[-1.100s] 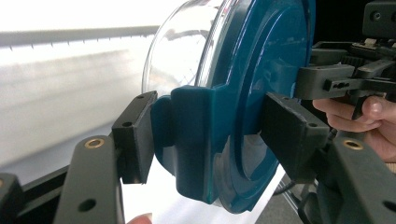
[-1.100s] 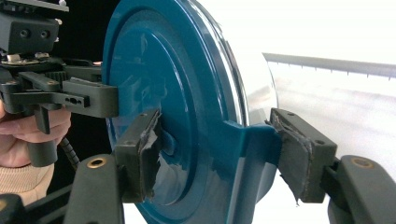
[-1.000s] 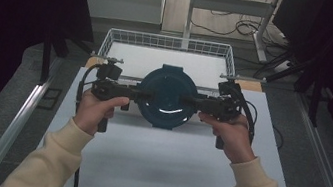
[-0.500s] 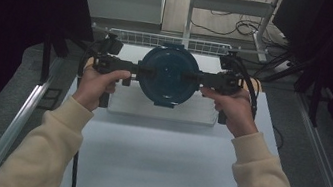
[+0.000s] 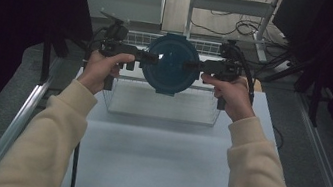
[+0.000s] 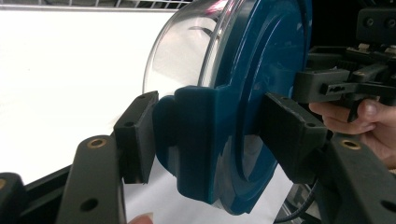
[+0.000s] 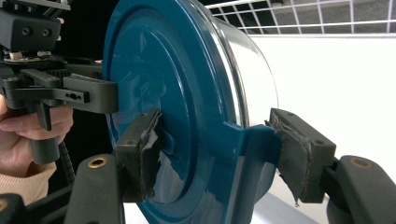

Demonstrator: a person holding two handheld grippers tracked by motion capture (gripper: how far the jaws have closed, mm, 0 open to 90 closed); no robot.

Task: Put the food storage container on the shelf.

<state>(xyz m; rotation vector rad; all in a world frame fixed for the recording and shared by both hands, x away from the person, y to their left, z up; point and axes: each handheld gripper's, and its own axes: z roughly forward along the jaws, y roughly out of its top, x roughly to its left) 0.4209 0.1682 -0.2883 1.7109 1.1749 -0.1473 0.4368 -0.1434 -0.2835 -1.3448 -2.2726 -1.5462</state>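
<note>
The container, one round clear tub with one blue lid, hangs in the air between our two grippers, tipped on its side so that the lid faces us in the high view; we count one container, two grippers and two hands. The left gripper pinches the lid's left latch tab; in the left gripper view its two black pads sit pressed against either face of that blue tab, with the clear tub wall rising just beyond the left pad and the lid's flat face beyond the right pad. The right gripper pinches the opposite tab; in the right gripper view one worn pad lies against the lid's face and the other against the tab's outer side, the tub wall running off past it. Each gripper view shows the other gripper on the far side of the lid, with fingers wrapped round its handle. One wire basket stands on the white surface below both grippers; the container hovers above its far part, clear of the mesh. Our left hand and right hand grip the handles, cream sleeves behind them.
</note>
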